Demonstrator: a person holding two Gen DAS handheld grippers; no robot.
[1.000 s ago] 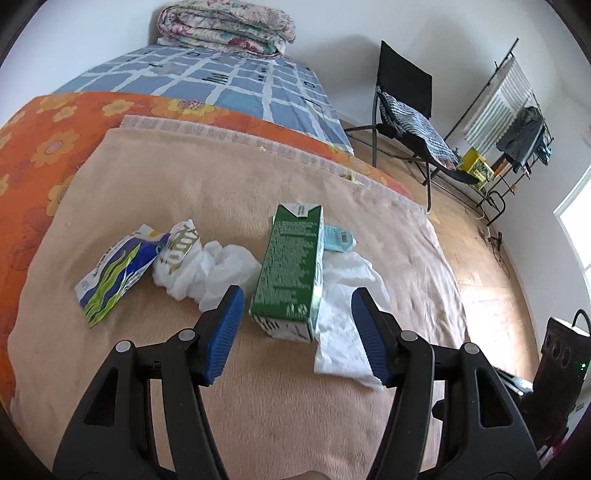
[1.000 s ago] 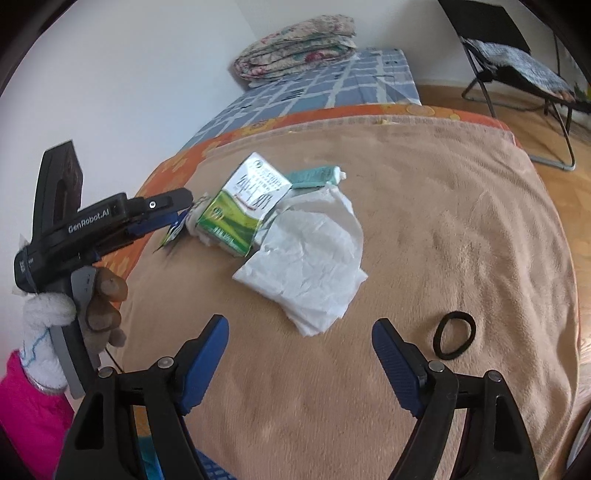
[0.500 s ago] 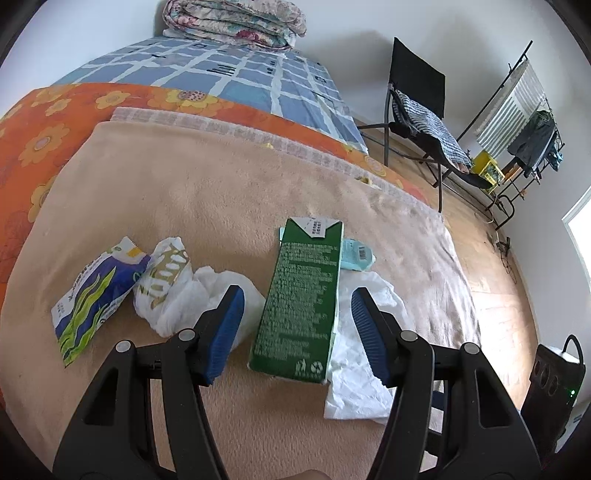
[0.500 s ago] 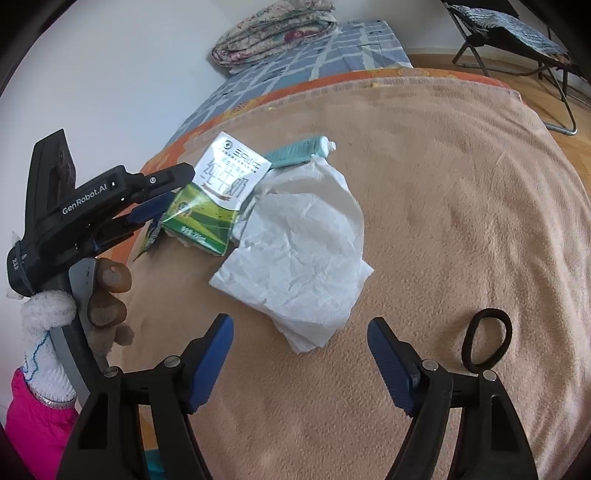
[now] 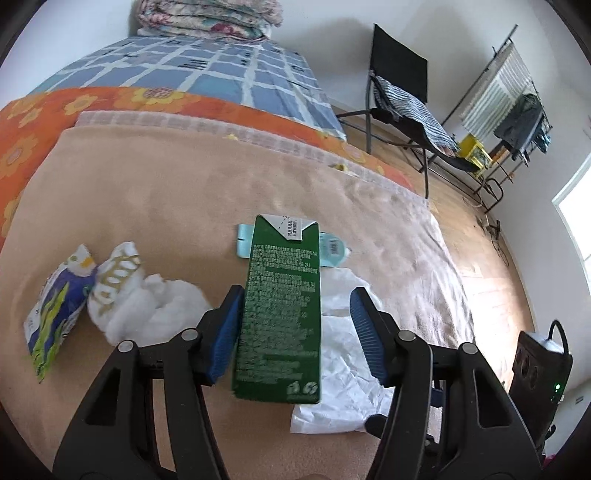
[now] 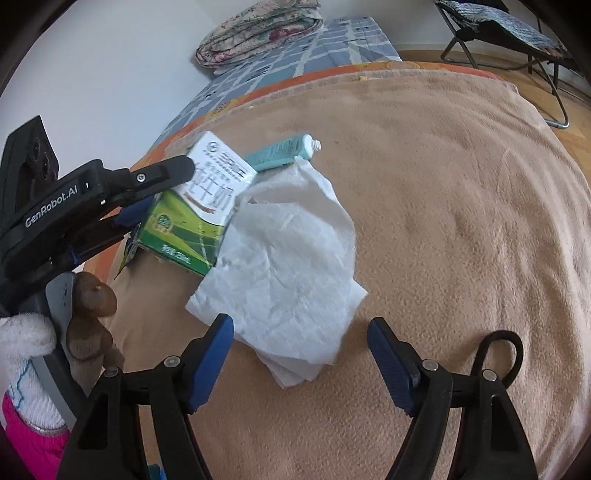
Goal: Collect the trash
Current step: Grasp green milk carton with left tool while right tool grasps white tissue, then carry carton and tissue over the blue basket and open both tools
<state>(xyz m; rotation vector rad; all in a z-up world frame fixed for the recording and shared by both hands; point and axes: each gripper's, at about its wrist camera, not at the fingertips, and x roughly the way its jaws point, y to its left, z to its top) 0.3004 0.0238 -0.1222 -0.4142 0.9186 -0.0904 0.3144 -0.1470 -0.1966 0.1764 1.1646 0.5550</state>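
A green milk carton (image 5: 280, 314) lies on the tan blanket (image 5: 147, 206); it also shows in the right wrist view (image 6: 195, 218). My left gripper (image 5: 295, 328) is open and straddles the carton, its left pad close to the carton's side. A white paper sheet (image 6: 288, 266) lies beside the carton, with a teal tube (image 6: 280, 151) behind. My right gripper (image 6: 301, 360) is open, just above the sheet's near edge. A crumpled white wrapper (image 5: 147, 306) and a blue-green packet (image 5: 55, 310) lie to the left.
A black hair tie (image 6: 498, 354) lies on the blanket by my right finger. Folded quilts (image 5: 207, 16) sit at the bed's far end. A black folding chair (image 5: 402, 92), a drying rack (image 5: 517, 103) and a black device (image 5: 539, 369) stand on the wooden floor at right.
My left gripper has moved forward so the carton now sits between its fingers. My right gripper has moved closer to the white paper sheet. Both stay open.
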